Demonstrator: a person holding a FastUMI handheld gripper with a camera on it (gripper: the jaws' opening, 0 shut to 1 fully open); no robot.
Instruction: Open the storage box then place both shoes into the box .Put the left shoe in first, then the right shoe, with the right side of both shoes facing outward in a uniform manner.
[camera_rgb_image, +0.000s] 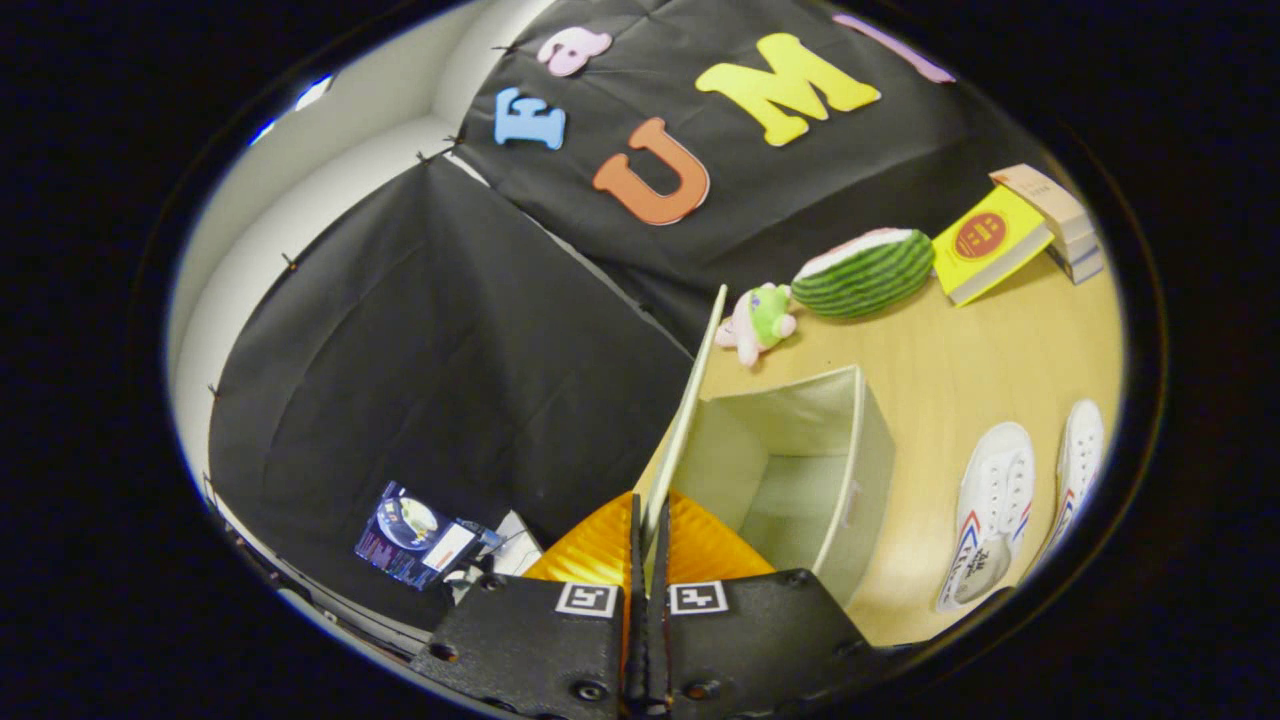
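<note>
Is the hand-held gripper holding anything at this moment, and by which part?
Yes: the hand-held gripper is pinched on the storage box's lid, gripping its free edge between both fingers, with the lid swung up and the box open.

My tool (648, 560) pinched the raised lid (690, 410) at twelve o'clock, the open storage box (800, 470) just to its right on the desk (960, 370). Both shoes (990, 510) lay at three o'clock beside the box; a plush toy (757, 322), a watermelon cushion (866, 272) and books (1010, 240) sat at one o'clock beyond.
</note>
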